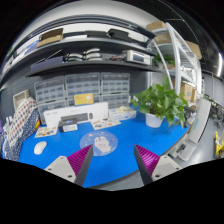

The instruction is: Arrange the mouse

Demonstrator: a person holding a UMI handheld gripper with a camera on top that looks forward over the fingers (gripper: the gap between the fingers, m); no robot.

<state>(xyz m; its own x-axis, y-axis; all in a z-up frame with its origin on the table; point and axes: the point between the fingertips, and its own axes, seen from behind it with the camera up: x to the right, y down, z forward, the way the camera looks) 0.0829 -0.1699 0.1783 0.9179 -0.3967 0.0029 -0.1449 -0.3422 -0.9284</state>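
Bare blue mat (120, 158) ahead; plant (160, 102) blocks right.

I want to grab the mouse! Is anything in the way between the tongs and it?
Nothing visible blocks it. The open tongs hold nothing, and the white mouse lies on the blue mat, off to the left ahead of them. The clear round thing sits straight ahead, not toward the mouse.

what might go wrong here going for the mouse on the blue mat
1. The small white computer mouse lies far off to the side of the open claw, so a long sideways reach is needed.
2. The clear round plastic lid sits just ahead of the fingers and could get knocked.
3. The leafy green potted plant stands near the opposite side.
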